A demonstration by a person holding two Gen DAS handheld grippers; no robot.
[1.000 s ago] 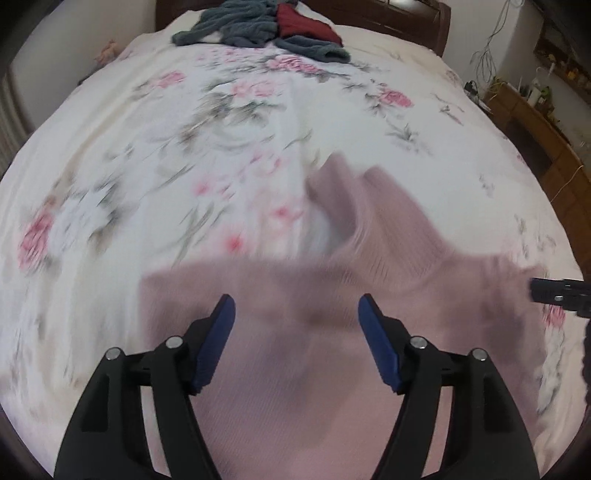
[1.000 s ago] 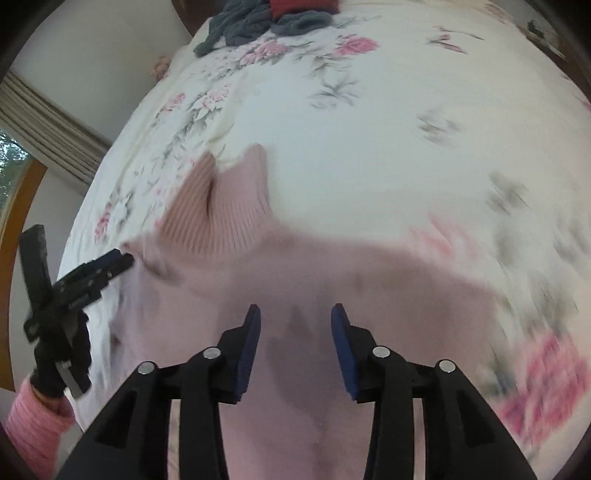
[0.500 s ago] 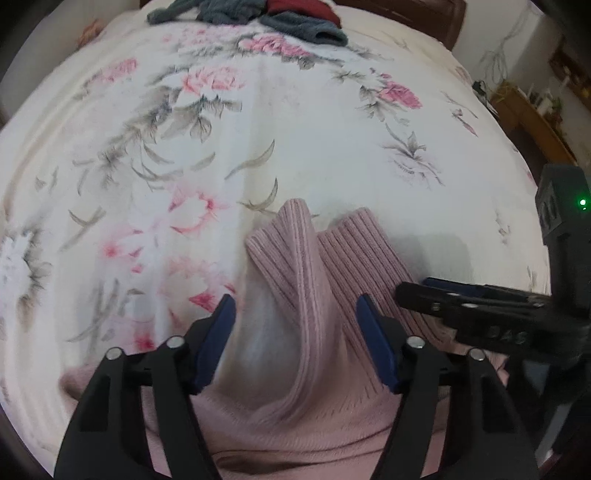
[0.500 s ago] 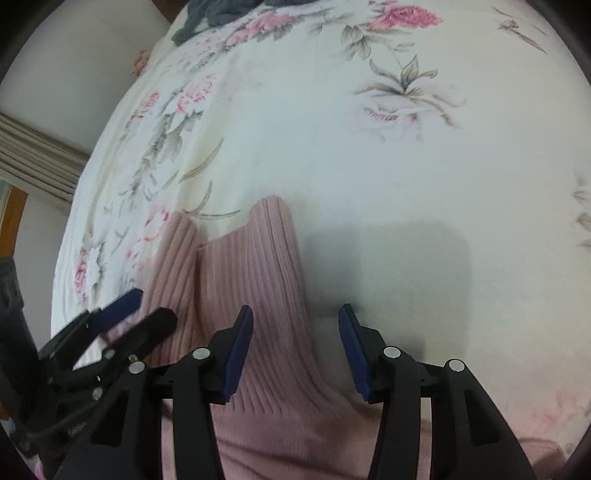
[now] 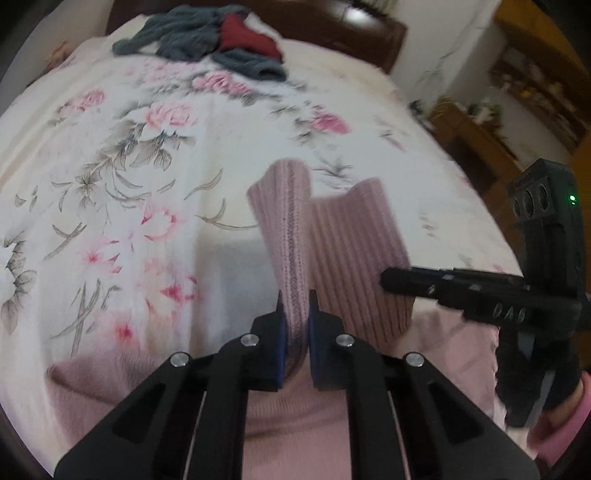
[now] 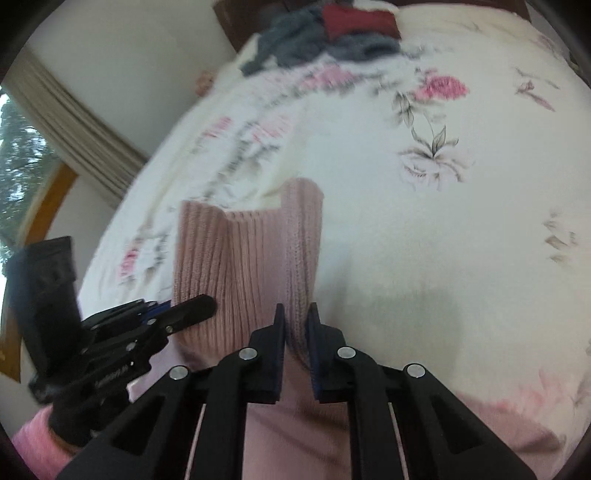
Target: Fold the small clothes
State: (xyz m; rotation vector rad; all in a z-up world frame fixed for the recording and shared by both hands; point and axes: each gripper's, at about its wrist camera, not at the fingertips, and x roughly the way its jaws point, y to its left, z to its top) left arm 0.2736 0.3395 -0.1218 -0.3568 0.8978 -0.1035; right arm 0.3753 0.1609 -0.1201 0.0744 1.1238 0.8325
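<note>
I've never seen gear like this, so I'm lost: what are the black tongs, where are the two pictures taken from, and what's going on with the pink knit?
No robot: a person holds a two-finger clamp in each hand, each with a fisheye camera looking along its fingers. The left gripper and right gripper are each closed on an edge of the pink sweater, at its ribbed collar. Each view also shows the other clamp off to one side. The sweater lies on a floral bedspread; a pile of grey and red clothes sits at the far end.

A bed under a white floral bedspread (image 5: 221,155) carries everything. A pink ribbed sweater (image 5: 354,251) lies toward 6 o'clock; grey knitwear (image 5: 192,33) and a dark red garment (image 5: 247,37) heap near 12.
</note>
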